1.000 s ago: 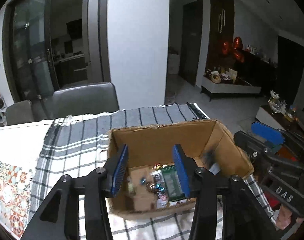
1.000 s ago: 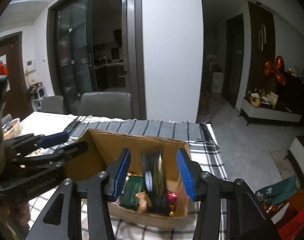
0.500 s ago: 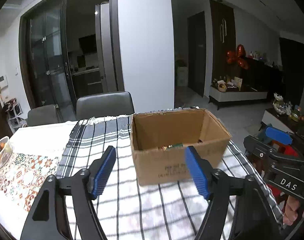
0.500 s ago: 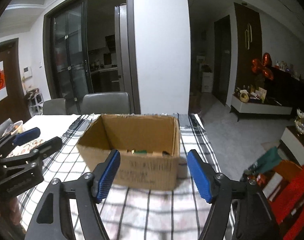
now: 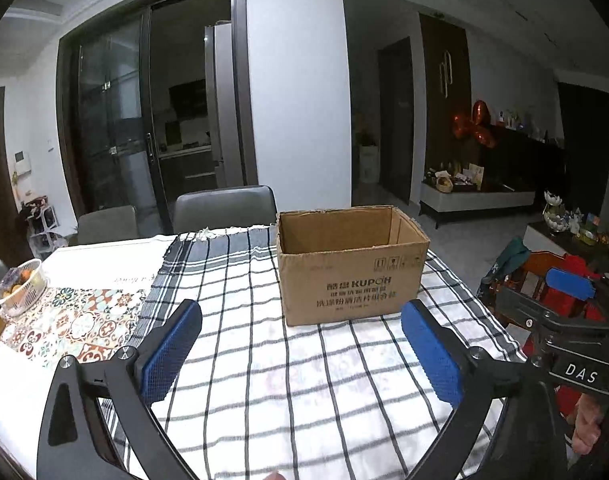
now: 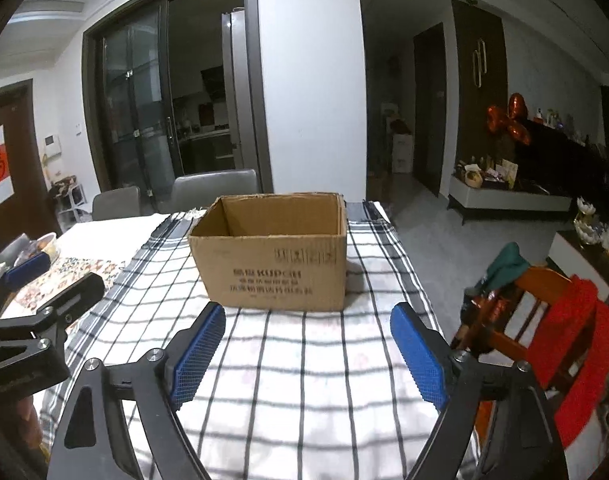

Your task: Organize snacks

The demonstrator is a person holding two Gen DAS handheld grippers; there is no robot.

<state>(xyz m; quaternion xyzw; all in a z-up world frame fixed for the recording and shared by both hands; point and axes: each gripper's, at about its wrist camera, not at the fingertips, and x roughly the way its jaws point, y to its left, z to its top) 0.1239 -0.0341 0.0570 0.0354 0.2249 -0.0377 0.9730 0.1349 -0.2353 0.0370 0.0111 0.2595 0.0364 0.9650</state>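
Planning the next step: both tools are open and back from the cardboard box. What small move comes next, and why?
Probably swing away to find any remaining snack. The left tool and right tool have just been opening, with nothing between their blue pads; the checked cloth before the open brown cardboard box is bare, so nothing here is graspable.

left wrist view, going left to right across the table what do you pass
fruit basket → patterned mat → checked cloth → cardboard box → right gripper past the table's right edge
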